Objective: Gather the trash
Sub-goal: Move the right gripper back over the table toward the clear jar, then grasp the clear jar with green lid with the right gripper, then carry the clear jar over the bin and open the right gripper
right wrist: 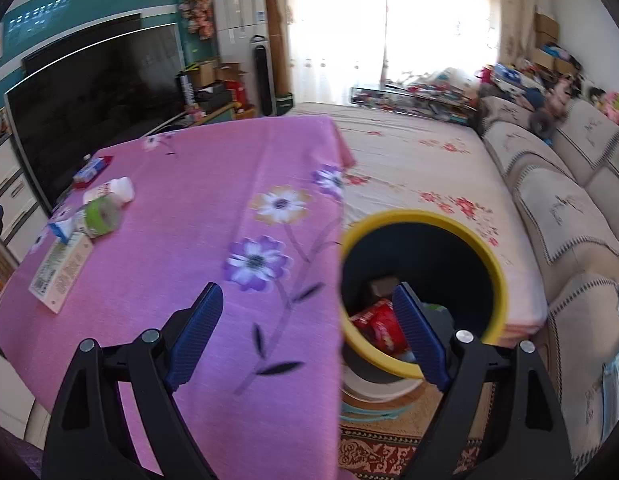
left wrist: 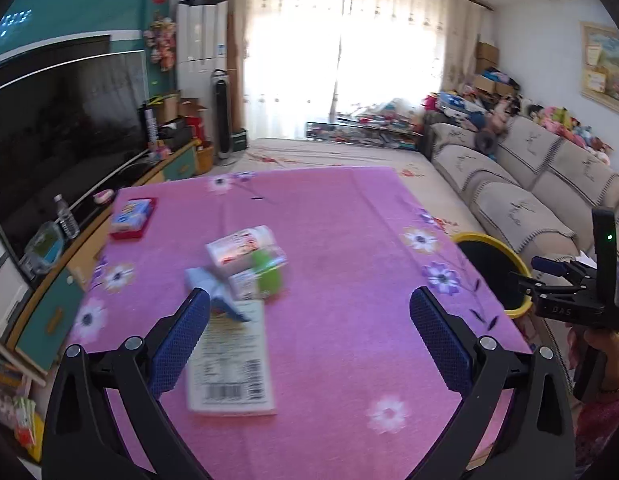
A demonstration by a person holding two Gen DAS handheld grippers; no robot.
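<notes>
Part of your job looks done: a red wrapper [right wrist: 379, 326] already lies in the yellow-rimmed bin [right wrist: 495, 264] off the tabletop's [left wrist: 349, 240] right edge. Bottles [left wrist: 245, 250] and a flat box [left wrist: 231, 364] remain near its left edge. Your left gripper [left wrist: 309, 334] and right gripper [right wrist: 309, 332] both stand wide apart, empty.

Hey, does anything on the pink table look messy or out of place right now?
Yes. Trash lies in a jumbled heap on the pink tablecloth: a white bottle on its side, a green-labelled bottle tipped over, a blue wrapper and a flat white box. The yellow-rimmed bin already holds a red wrapper.
</notes>
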